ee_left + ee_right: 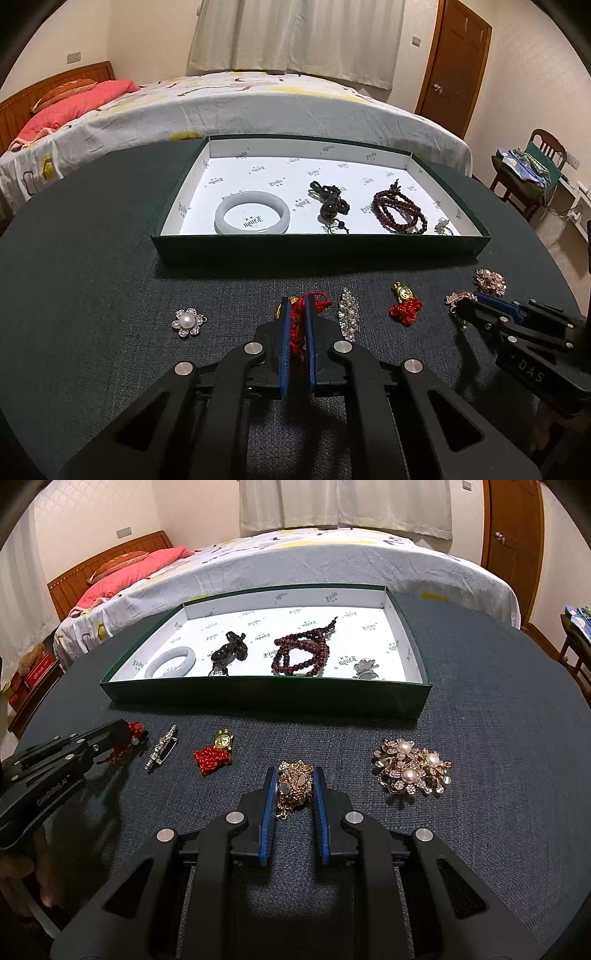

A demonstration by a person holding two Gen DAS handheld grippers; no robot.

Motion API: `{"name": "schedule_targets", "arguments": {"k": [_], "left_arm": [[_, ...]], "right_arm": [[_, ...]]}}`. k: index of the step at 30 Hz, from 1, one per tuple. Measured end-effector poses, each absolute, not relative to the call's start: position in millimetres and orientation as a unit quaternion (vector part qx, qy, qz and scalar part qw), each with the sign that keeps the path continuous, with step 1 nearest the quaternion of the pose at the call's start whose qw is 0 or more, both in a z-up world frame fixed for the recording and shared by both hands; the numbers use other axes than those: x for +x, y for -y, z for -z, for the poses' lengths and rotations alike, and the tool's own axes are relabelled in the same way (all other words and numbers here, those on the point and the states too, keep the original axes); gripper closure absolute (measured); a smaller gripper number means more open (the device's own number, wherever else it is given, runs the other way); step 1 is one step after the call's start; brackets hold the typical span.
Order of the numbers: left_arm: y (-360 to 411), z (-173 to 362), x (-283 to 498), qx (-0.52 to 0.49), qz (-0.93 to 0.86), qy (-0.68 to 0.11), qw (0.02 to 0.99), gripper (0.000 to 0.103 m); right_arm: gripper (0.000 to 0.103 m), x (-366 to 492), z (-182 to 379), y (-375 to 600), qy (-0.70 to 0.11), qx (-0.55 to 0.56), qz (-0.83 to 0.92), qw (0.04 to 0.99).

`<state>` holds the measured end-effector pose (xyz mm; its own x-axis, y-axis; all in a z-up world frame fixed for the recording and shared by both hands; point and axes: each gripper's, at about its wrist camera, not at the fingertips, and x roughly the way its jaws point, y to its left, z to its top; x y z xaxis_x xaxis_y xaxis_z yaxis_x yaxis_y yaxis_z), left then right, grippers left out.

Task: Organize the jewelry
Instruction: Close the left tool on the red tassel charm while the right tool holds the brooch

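A green box (317, 251) (266, 698) with white lining stands on the dark table. It holds a pale jade bangle (252, 217) (170, 661), a black pendant (329, 201) (229, 653), a dark red bead bracelet (399, 213) (301, 653) and a small silver piece (442, 225) (365, 668). My left gripper (298, 306) (125, 734) is shut on a red knotted charm (298, 325) lying on the table. My right gripper (294, 775) (467, 301) is around a gold rhinestone chain piece (293, 786), jaws close beside it, resting on the table.
On the table in front of the box lie a pearl flower brooch (188, 322), a slim rhinestone pin (347, 317) (160, 749), a second red knot charm with gold bead (404, 306) (216, 757) and a large pearl brooch (412, 771) (490, 281). A bed stands behind.
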<state>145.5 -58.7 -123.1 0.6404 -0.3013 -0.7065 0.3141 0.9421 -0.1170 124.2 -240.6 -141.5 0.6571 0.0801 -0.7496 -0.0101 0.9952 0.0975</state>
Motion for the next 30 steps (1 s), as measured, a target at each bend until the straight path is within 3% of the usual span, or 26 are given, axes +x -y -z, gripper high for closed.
{"name": "schedule_targets", "arguments": {"k": [28,30], "left_arm": [[53.9,105.4,140.4,-0.001,0.171,-0.366,0.915,0.097],[53.9,104.6,139.7,0.0,0.171,-0.365,0.915,0.103]], "right_arm": [[0.084,116.5,115.3,240.3,-0.381,0.046,-0.03,0.923],[0.084,116.0,113.6,239.9,-0.379,0.046,-0.03,0.924]]}}
